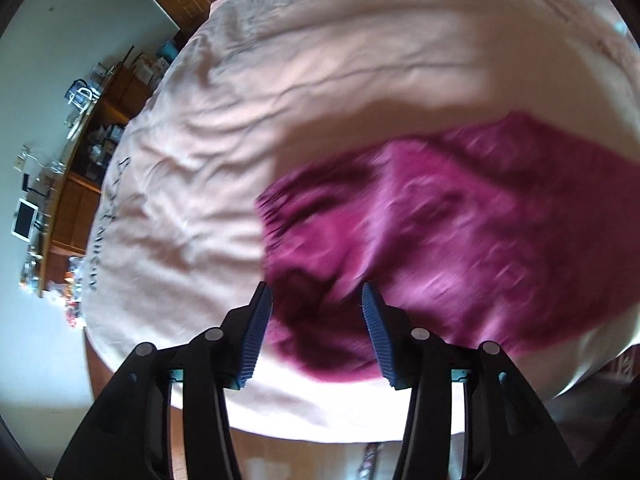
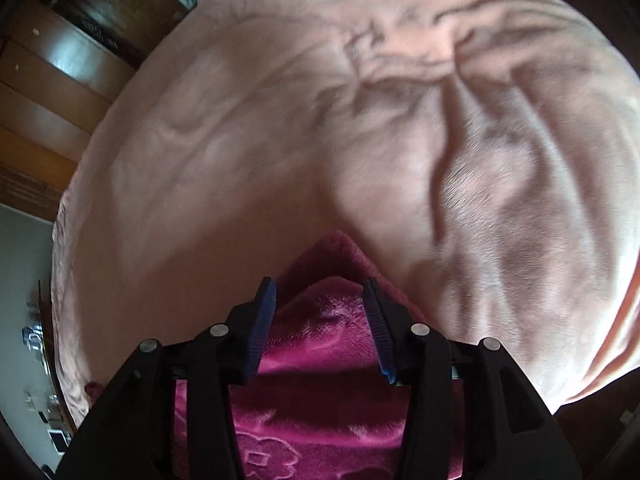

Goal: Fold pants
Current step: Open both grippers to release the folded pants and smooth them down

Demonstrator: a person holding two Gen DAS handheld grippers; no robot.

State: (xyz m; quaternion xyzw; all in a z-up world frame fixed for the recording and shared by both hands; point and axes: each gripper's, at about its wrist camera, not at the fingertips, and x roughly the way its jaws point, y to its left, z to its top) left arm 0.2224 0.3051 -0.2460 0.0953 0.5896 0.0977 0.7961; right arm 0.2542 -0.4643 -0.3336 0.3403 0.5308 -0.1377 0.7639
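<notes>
Left gripper (image 1: 316, 296) above magenta pants (image 1: 440, 232), jaws spread apart, nothing between. Pants blurred, spread on pink bed sheet (image 1: 300, 80). Wooden shelf (image 1: 80, 184) with clutter at left.

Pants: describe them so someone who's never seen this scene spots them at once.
Start from the big bed covered by a wrinkled pale pink sheet. The pants lie on its near part, right ahead of the open left tool and under the open right tool. They are the only magenta thing there: plush fleece with an embossed pattern, against plain pale bedding.
</notes>
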